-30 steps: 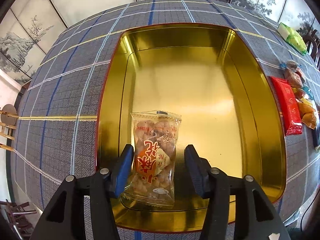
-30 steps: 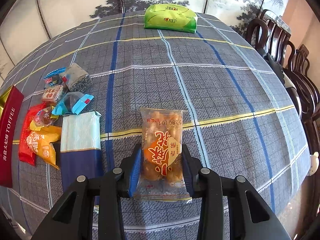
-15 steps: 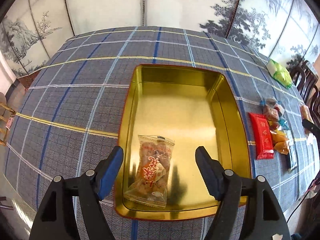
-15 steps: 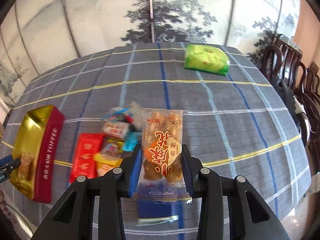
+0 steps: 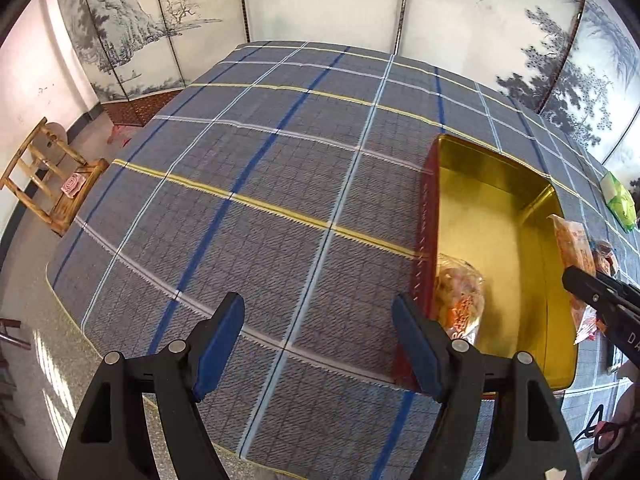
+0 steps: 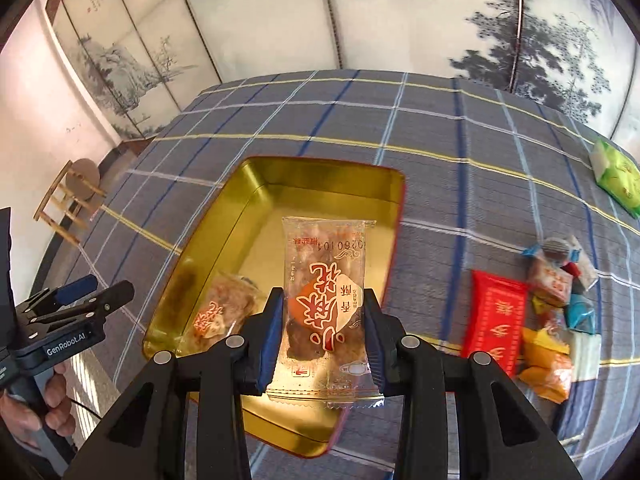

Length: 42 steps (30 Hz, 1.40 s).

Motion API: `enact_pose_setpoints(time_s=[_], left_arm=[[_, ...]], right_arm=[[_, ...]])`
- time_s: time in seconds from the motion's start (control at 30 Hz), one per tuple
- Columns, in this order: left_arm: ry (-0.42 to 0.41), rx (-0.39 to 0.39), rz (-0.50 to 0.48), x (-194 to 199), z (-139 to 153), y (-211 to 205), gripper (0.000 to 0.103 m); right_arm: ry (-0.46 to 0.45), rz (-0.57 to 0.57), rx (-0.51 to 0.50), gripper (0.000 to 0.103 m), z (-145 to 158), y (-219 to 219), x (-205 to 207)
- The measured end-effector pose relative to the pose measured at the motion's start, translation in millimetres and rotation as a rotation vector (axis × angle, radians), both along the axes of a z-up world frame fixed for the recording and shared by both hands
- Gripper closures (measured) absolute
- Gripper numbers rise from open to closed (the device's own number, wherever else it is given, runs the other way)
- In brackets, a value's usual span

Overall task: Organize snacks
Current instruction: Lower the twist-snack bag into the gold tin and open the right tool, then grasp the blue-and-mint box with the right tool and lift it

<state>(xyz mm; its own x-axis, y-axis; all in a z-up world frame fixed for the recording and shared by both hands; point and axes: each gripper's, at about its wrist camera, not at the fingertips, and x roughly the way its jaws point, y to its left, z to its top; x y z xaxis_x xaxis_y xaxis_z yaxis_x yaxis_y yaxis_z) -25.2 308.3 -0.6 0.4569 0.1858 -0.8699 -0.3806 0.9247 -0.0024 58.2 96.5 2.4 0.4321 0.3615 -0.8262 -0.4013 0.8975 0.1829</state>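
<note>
At the far left, beyond the table edge, a small wooden stool stands on the floor in front of a painted folding screen. The table is covered with a grey-blue plaid tablecloth with blue, white and yellow lines.

The left gripper hangs over bare cloth just left of the tin, its blue-padded jaws spread wide with nothing between them. From the right wrist camera it shows at the left edge, gripped by the person's hand.

Next comes a gold tin with a red outer wall, lying open on the cloth. One clear-wrapped snack packet with red lettering lies inside, in the near left corner of the tin as the right camera sees it.

The right gripper is above the tin's near right part, its jaws pressed against both sides of a second, matching packet — upright, held in the air over the gold floor.

To the right of the tin on the cloth lies a red flat packet. Just beside it sits a cluster of small wrapped sweets in orange, blue and red, touching one another. Well apart, near the far right edge, lies a green packet.
</note>
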Motion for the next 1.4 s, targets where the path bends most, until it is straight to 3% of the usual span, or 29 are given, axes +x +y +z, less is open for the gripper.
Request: enact_pose_setpoints(time_s=[0.33, 0.73, 1.1, 1.4], left_arm=[[0.028, 0.009, 0.033, -15.4, -14.9, 10.7, 0.029], [0.035, 0.054, 0.019, -19.5, -17.5, 7.8, 0.029], [0.039, 0.042, 0.004, -19.8, -18.2, 0.4, 0.029], [0.022, 0.053, -0.035, -11.5, -4.6, -21.8, 0.029]], right_arm=[[0.075, 0.061, -0.119, 0.065, -44.4, 41.6, -2.4], [0.097, 0.072, -0.172, 0.065, -60.7, 54.7, -0.6], [0.092, 0.093, -0.145, 0.061, -56.9, 53.7, -3.0], [0.033, 0.073, -0.019, 0.054, -17.1, 15.9, -14.1]])
